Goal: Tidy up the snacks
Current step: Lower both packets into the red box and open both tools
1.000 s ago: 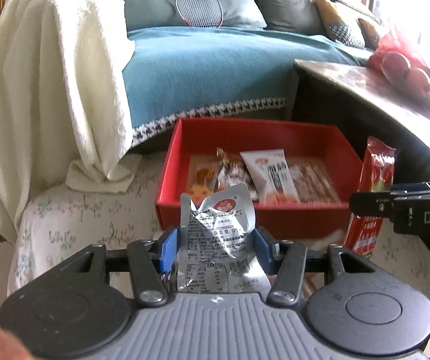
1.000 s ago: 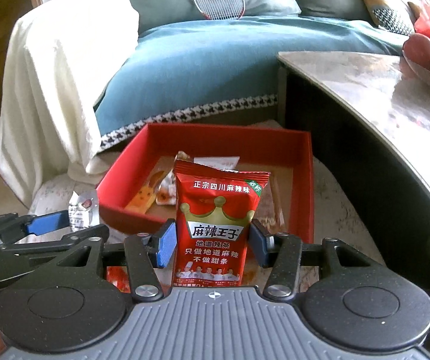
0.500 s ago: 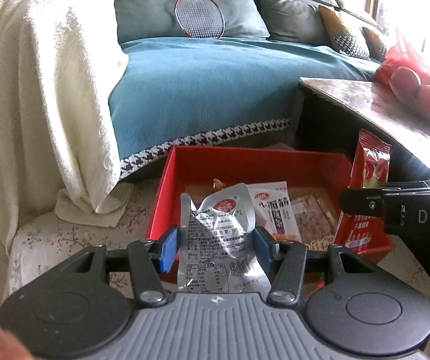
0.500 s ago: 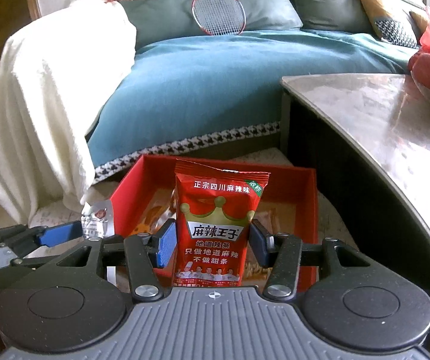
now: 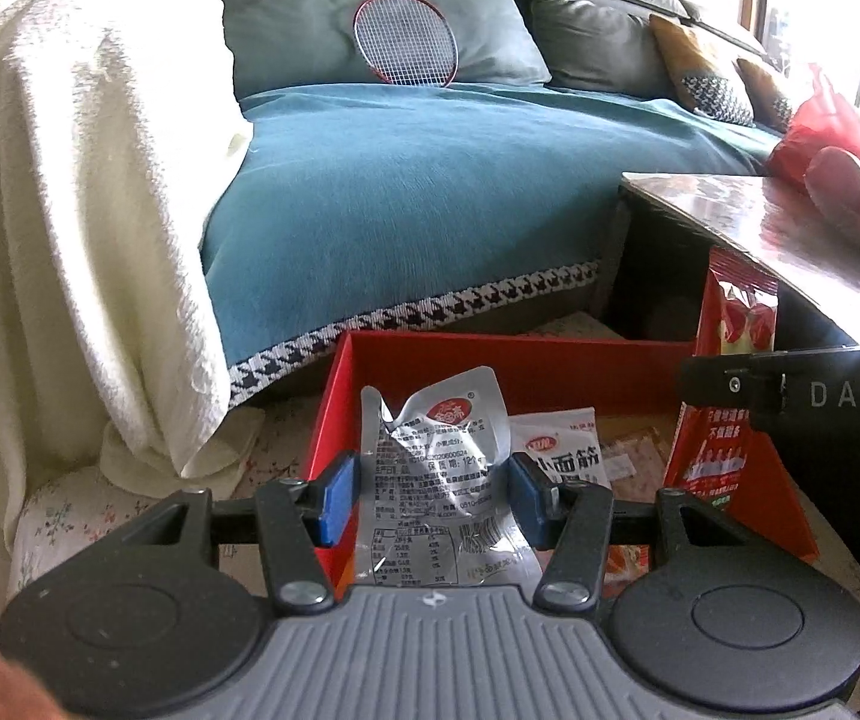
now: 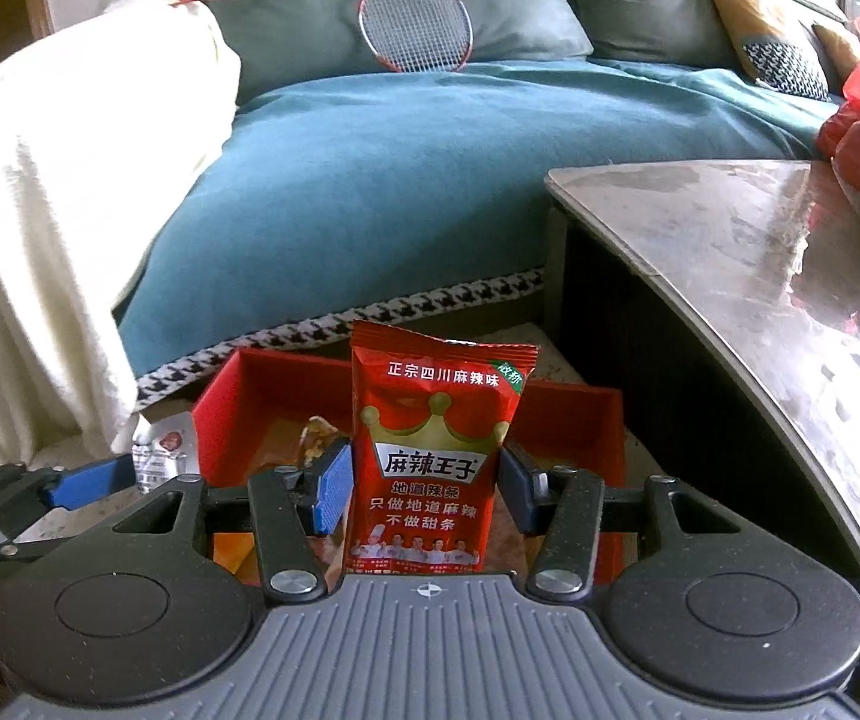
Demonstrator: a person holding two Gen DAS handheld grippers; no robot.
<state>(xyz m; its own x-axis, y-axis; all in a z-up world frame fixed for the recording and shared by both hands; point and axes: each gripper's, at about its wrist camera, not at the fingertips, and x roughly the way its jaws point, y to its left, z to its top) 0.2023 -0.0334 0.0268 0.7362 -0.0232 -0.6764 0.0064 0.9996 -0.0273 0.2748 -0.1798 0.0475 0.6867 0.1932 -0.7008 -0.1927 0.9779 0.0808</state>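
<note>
Left wrist: silver packet [image 5: 436,480] clamped upright between left tongs [image 5: 434,495].

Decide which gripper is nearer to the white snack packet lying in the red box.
Left. The left gripper, shut on a silver foil packet, is right beside the white snack packet; the right gripper, holding a red spicy-strip packet, is further right.

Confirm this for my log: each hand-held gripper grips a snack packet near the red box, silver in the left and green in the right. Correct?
One detail is off. The right hand-held gripper grips a red packet, not green, as the right wrist view shows. The left hand-held gripper does grip the silver packet, both near the red box.
</note>
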